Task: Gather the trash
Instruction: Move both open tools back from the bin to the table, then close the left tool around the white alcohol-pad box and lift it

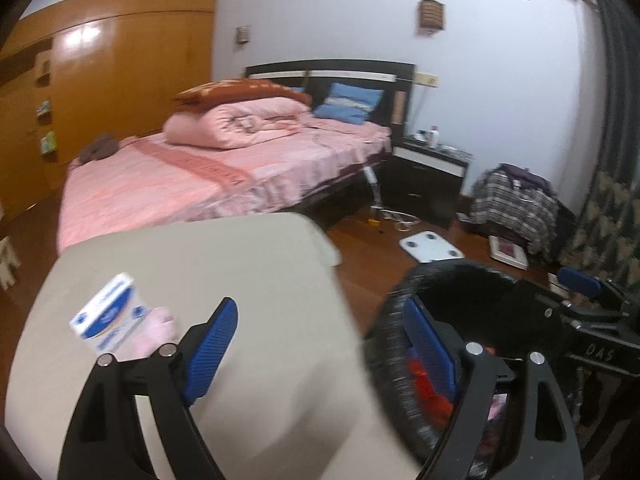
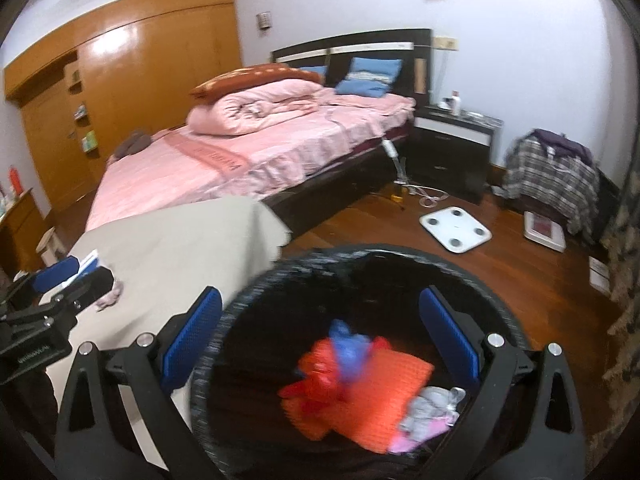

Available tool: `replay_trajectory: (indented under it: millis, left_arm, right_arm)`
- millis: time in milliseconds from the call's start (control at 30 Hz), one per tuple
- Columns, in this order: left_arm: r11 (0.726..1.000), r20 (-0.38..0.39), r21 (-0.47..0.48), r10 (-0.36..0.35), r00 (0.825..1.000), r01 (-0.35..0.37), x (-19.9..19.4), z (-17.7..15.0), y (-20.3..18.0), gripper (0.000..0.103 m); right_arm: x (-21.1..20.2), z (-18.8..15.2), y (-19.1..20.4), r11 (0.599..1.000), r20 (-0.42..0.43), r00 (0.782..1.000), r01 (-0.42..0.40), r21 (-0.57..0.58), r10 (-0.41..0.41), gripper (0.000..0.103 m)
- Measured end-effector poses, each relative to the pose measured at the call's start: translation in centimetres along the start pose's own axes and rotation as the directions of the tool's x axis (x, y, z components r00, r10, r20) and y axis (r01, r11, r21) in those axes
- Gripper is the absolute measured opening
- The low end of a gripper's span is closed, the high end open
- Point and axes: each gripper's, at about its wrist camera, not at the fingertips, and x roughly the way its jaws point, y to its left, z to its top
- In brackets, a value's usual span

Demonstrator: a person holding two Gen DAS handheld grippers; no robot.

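My right gripper (image 2: 320,336) hangs open over a black round bin (image 2: 248,292), with nothing between its blue pads. Inside the bin lie an orange-red wrapper (image 2: 380,392), a blue scrap (image 2: 348,348) and grey and pink crumpled bits (image 2: 432,408). My left gripper (image 1: 320,352) is open and empty too, straddling the edge of a beige-covered table (image 1: 240,280) and the bin's rim (image 1: 392,320). On the table, left of the left fingers, stands a blue-and-white tissue pack (image 1: 108,316) with a pink crumpled piece (image 1: 156,328) against it.
A bed with pink bedding (image 2: 240,160) stands behind the table. On the wooden floor beyond the bin lie a white scale (image 2: 456,228), cables and a flat white box (image 2: 544,232). A black nightstand (image 2: 452,148) and a chair piled with clothes (image 2: 552,168) line the far wall.
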Motion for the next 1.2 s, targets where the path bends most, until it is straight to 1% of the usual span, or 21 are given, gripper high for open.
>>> replay_trajectory:
  millis: [100,233,400,567,667,867,1067,1200]
  left_arm:
    - [0.998,-0.003,-0.032,0.061,0.998,-0.061,-0.5,-0.7,3.1,0.083]
    - [0.986,-0.007,-0.072,0.151,0.988,-0.151,-1.2,-1.8,7.4,0.083]
    - [0.959,-0.025,-0.123,0.253,0.967,-0.254,-1.5,-3.1,12.6,0.083]
    - [0.933,-0.049,-0.167,0.316,0.947,-0.32,-1.2,-4.4,17.0,0.083]
    - [0.923,-0.071,-0.18,0.333,0.94,-0.34,-0.3,-5.1,19.0,0.083]
    - [0.917,-0.108,-0.195,0.334,0.937,-0.349,2.5,-5.8,21.8,0.083]
    - [0.922,-0.135,-0.197,0.311,0.941,-0.333,5.2,-6.0,23.5,0.083]
    - [0.933,-0.151,-0.203,0.271,0.951,-0.298,6.5,-5.7,24.1,0.083]
  right_arm:
    - [1.0,0.4,2.9,0.999,-0.007,0.999,-0.042,-0.034,0.041,0.096]
    - [2.6,0.7,6.8,0.993,-0.022,0.996,-0.092,-0.072,0.09,0.096]
    - [4.2,0.8,11.1,0.983,-0.04,0.989,-0.143,-0.115,0.14,0.096]
    - [6.5,0.9,15.4,0.971,-0.068,0.982,-0.185,-0.149,0.177,0.096]
    - [7.9,0.7,17.5,0.965,-0.087,0.978,-0.204,-0.168,0.191,0.096]
    - [10.6,0.6,20.2,0.957,-0.119,0.973,-0.219,-0.193,0.199,0.096]
    - [13.1,0.6,21.8,0.953,-0.143,0.97,-0.221,-0.207,0.194,0.096]
    - [14.0,0.4,22.2,0.953,-0.153,0.969,-0.221,-0.208,0.192,0.096]
